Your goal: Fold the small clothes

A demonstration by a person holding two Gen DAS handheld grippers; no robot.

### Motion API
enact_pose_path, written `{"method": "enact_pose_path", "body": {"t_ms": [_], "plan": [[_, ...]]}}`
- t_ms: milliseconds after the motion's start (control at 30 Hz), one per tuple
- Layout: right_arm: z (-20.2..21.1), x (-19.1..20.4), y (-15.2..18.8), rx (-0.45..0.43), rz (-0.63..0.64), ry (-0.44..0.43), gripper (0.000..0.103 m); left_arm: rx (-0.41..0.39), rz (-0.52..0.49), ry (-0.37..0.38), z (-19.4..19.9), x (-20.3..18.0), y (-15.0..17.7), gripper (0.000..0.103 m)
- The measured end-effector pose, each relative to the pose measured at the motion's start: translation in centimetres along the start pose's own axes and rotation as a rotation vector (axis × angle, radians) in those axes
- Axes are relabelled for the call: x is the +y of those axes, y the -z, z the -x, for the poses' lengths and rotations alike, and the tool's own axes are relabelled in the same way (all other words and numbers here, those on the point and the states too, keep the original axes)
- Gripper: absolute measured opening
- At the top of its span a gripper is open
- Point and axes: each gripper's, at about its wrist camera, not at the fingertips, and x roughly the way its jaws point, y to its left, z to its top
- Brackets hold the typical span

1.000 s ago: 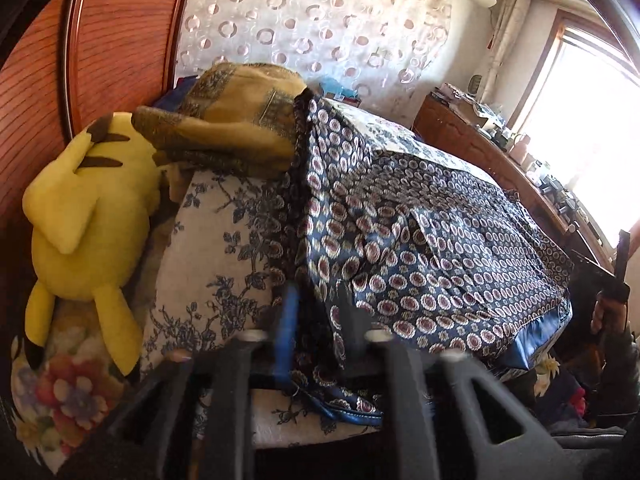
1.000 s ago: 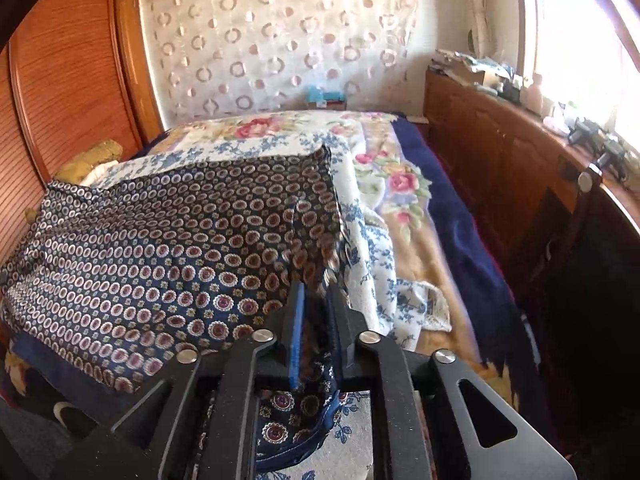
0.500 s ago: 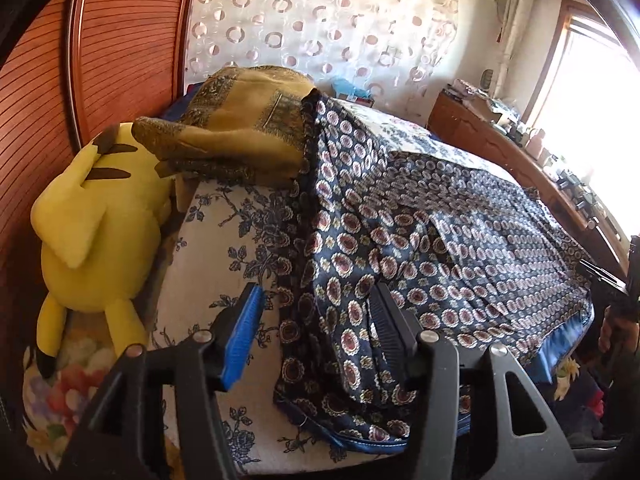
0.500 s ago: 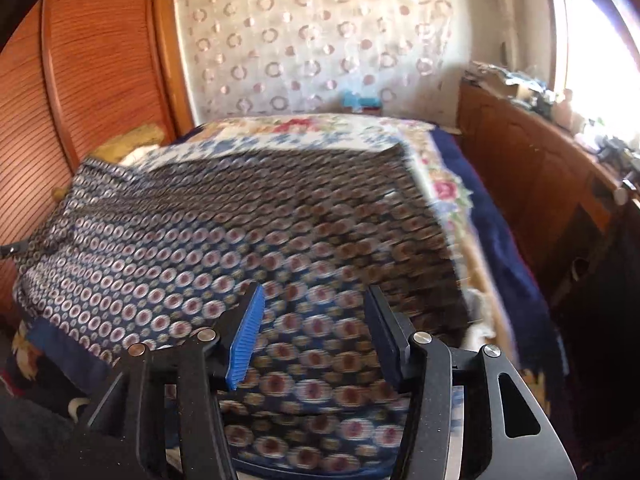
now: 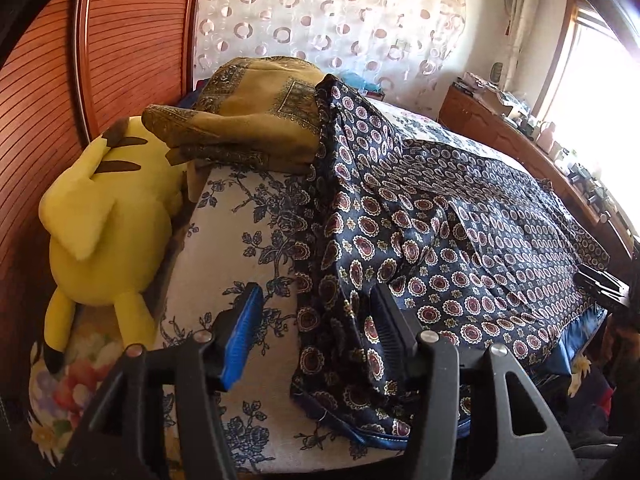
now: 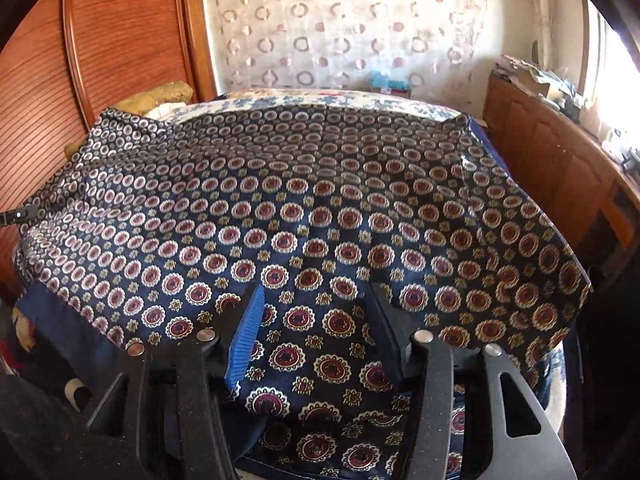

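A navy garment with red and white medallion print (image 5: pixel 460 240) lies spread flat across the bed; it fills the right wrist view (image 6: pixel 320 216). My left gripper (image 5: pixel 316 320) is open, its jaws wide apart over the garment's near left corner, holding nothing. My right gripper (image 6: pixel 316 320) is open just above the garment's near edge, also empty. The blue pad of one left finger (image 5: pixel 240 336) hangs over the floral sheet.
A yellow plush toy (image 5: pixel 104 220) and a mustard patterned cushion (image 5: pixel 256 120) lie at the bed's left by the wooden headboard (image 5: pixel 120 48). A white floral bedsheet (image 5: pixel 240 248) lies beneath. A wooden cabinet (image 6: pixel 560 160) lines the right side.
Both grippers were shut on the garment's corners one second ago; both have opened and let go. The garment now lies spread flat over the bed.
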Motion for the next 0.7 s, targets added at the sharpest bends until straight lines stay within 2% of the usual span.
{"method": "enact_pose_path", "body": {"t_ms": [133, 200, 433, 600, 700], "plan": [[0.0, 0.4, 0.3, -0.016, 0.025, 0.014, 0.059, 0.004, 0.005, 0.0, -0.2, 0.2, 0.1, 0.054], [-0.1, 0.6, 0.5, -0.027, 0.034, 0.013, 0.065, 0.008, 0.009, -0.001, -0.3, 0.3, 0.3, 0.054], [-0.3, 0.5, 0.3, -0.028, 0.037, 0.011, 0.069, 0.022, 0.011, -0.002, -0.3, 0.7, 0.7, 0.055], [-0.3, 0.5, 0.5, -0.047, 0.035, 0.011, 0.069, 0.02, 0.021, 0.052, -0.2, 0.8, 1.3, 0.054], [-0.1, 0.4, 0.7, -0.055, 0.031, 0.014, 0.069, 0.02, 0.019, 0.057, -0.2, 0.7, 1.3, 0.054]]}}
